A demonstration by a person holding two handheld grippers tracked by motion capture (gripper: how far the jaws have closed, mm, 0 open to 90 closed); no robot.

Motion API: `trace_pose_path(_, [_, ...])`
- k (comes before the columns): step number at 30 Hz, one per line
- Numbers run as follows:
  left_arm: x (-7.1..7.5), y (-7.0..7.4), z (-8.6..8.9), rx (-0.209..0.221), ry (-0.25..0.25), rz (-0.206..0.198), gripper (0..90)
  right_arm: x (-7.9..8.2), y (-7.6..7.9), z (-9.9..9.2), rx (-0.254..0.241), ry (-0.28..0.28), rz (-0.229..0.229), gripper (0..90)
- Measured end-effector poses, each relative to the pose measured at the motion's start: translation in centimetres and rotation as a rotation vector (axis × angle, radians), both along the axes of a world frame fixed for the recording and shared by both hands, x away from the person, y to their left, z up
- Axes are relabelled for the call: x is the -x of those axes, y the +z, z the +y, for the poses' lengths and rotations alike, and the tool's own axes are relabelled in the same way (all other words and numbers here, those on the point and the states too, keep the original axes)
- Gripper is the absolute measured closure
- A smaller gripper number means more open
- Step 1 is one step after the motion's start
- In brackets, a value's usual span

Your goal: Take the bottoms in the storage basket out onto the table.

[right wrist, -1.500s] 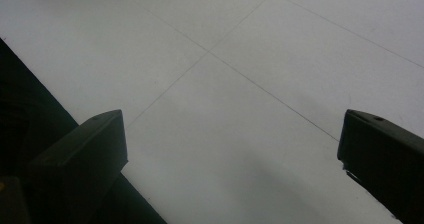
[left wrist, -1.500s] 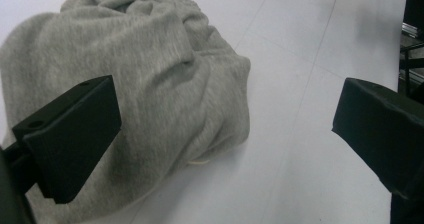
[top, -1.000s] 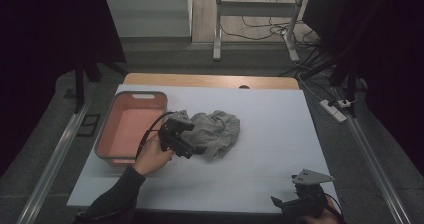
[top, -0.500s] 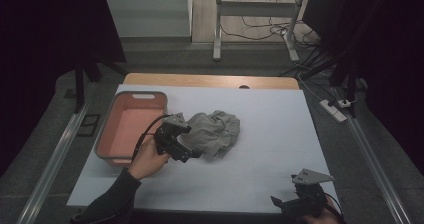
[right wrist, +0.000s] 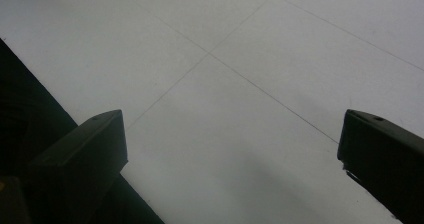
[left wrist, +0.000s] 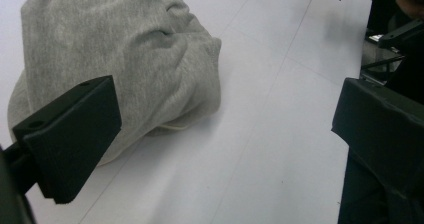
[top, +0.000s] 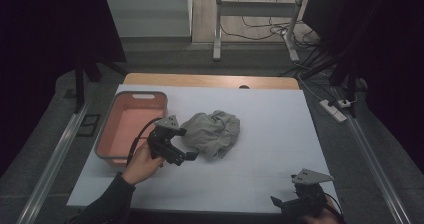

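A: From the high view, where did the grey garment (top: 212, 133) lie?

B: Crumpled in a heap on the white tabletop (top: 270, 129), just beside the pink basin (top: 131, 125), on the side away from the table's left edge. The left tongs (top: 186, 156) were held by a hand (top: 142, 163) at the near edge of the garment, between it and the basin's near corner. Their jaws looked to be apart, with nothing between them.

A: And the right tongs?

B: The right tongs (top: 282, 203) sat well apart from the garment, at the near right corner of the tabletop, with a grey three-cornered plate on top. From that view I could not tell how their jaws stood.

A: What did the left gripper view add?

B: The left tongs (left wrist: 225, 134) stood wide apart. One jaw lay in front of the garment's (left wrist: 125, 64) lower edge, and whether it touched the cloth I cannot tell; the other was off beside it over bare tabletop (left wrist: 260, 149). Nothing was clamped.

A: And the right gripper view?

B: The right tongs (right wrist: 232, 144) were spread wide over plain white tabletop (right wrist: 240, 74) crossed by faint seams, holding nothing, with the tabletop's dark edge by one jaw.
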State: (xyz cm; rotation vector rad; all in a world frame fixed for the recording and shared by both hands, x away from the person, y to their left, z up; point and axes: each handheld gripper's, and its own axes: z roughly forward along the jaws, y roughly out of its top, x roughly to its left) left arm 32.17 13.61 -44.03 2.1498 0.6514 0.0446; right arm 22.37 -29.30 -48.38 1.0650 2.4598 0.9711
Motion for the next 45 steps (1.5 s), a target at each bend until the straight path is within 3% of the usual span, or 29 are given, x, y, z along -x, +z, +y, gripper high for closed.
trace_pose_path(22, [1.5,0.1,1.8,-0.003,0.031,-0.017,0.0,0.0,0.0,0.0,0.003,-0.001,0.001,0.0])
trace_pose_path(36, [2.5,0.1,2.9,0.021,0.051,-0.017,0.0,0.0,0.0,0.0,0.003,-0.003,0.002,0.0])
trace_pose_path(45, [3.0,-0.2,3.6,0.017,0.061,0.008,0.0,0.0,0.0,0.0,0.003,-0.006,0.003,0.0])
